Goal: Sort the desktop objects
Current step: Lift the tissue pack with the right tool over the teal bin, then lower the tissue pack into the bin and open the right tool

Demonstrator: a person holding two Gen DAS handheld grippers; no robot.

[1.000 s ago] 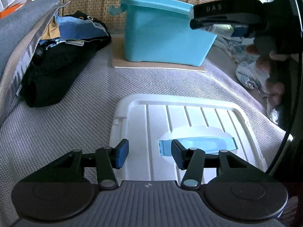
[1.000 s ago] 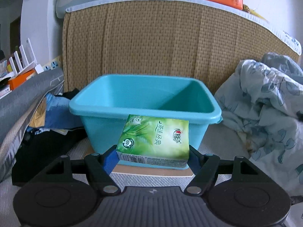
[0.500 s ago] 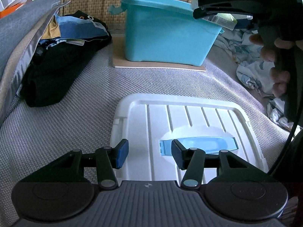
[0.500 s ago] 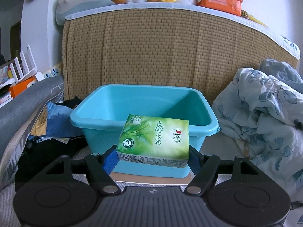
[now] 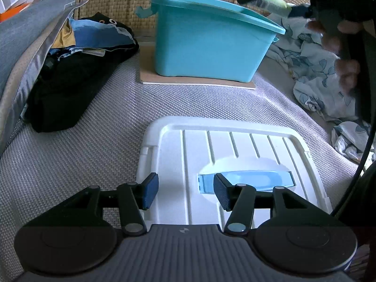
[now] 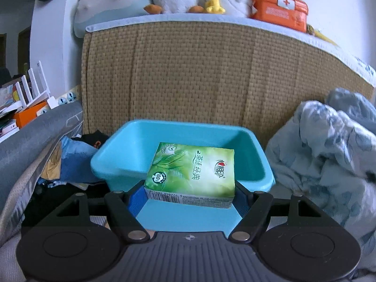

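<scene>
The green tissue pack (image 6: 190,172), pinched in the right gripper (image 6: 191,193) above the near rim of the seemingly empty blue bin (image 6: 122,151), awaits dropping in, while the left gripper (image 5: 185,191) hangs spread and empty over the white lid (image 5: 235,145).

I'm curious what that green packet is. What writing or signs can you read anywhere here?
"茶语经典" and "100%": on the green tissue pack.
Barcode digits on the pack's front edge: too small to read surely.
White cross sign: on the orange first-aid box; its other print is blurred.
</scene>
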